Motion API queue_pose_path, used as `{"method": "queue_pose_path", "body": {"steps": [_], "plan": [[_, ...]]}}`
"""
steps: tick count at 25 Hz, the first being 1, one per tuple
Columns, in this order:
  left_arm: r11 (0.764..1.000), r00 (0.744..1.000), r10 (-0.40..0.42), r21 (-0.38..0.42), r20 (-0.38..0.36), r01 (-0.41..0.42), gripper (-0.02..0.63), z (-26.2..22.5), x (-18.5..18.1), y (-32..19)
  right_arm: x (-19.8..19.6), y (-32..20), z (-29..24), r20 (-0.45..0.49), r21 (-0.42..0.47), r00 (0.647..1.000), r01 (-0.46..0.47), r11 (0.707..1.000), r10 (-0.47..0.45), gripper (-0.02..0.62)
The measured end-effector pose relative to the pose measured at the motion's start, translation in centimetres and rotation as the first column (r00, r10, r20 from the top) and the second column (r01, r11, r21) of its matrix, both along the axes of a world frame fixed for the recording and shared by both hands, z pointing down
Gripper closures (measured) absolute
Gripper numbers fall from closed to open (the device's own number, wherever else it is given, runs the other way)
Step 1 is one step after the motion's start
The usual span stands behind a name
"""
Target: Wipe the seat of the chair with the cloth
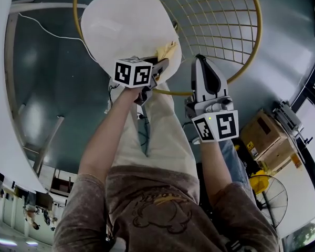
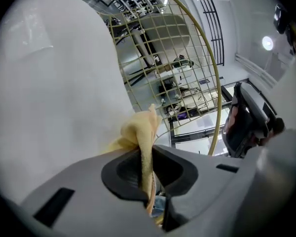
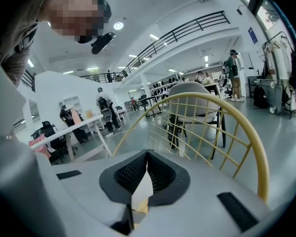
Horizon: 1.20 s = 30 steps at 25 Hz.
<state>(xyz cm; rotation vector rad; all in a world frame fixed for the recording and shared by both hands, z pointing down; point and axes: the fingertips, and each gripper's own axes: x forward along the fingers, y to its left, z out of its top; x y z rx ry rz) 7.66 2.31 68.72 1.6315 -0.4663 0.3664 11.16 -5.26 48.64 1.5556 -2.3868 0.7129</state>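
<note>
The chair's white seat (image 1: 123, 25) lies ahead of me in the head view, with its yellow wire backrest (image 1: 220, 20) to the right. My left gripper (image 1: 160, 67) is shut on a yellow cloth (image 1: 167, 50) at the seat's near right edge. In the left gripper view the cloth (image 2: 140, 132) bunches out of the jaws against the seat (image 2: 49, 83). My right gripper (image 1: 202, 59) hovers beside it over the backrest's yellow rim, shut and holding nothing. The right gripper view looks across the wire backrest (image 3: 237, 127).
A white table (image 1: 0, 88) runs along the left, with a cable (image 1: 47, 33) on the floor beside it. A cardboard box (image 1: 265, 138) and a yellow fan (image 1: 268, 190) stand at the right. People and desks show far off in the right gripper view.
</note>
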Motion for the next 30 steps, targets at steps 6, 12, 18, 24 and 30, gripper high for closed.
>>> {"method": "queue_pose_path", "body": {"steps": [6, 12, 18, 24, 30], "plan": [[1.000, 0.999, 0.011, 0.006, -0.049, -0.011, 0.560, -0.8, 3.9, 0.0, 1.4, 0.6, -0.6, -0.003, 0.005, 1.000, -0.021, 1.000, 0.021, 0.571], [1.000, 0.996, 0.009, 0.016, -0.091, -0.007, 0.560, -1.6, 6.8, -1.2, 2.2, -0.2, -0.8, -0.014, 0.006, 0.999, -0.039, 0.999, 0.039, 0.571], [0.998, 0.989, -0.058, -0.001, -0.133, 0.058, 0.560, -3.0, 7.3, -2.0, 2.2, 0.4, -0.8, -0.009, 0.009, 0.999, -0.037, 0.999, 0.037, 0.571], [0.993, 0.994, -0.079, 0.080, -0.079, 0.085, 0.560, -4.1, 3.1, -3.7, 1.5, -0.2, -1.1, 0.006, 0.011, 0.999, -0.038, 0.999, 0.038, 0.571], [0.968, 0.987, -0.142, 0.219, 0.076, 0.122, 0.560, -6.0, -3.4, -4.9, 1.0, -0.5, -2.3, 0.008, 0.015, 1.000, -0.020, 1.000, 0.019, 0.571]]}}
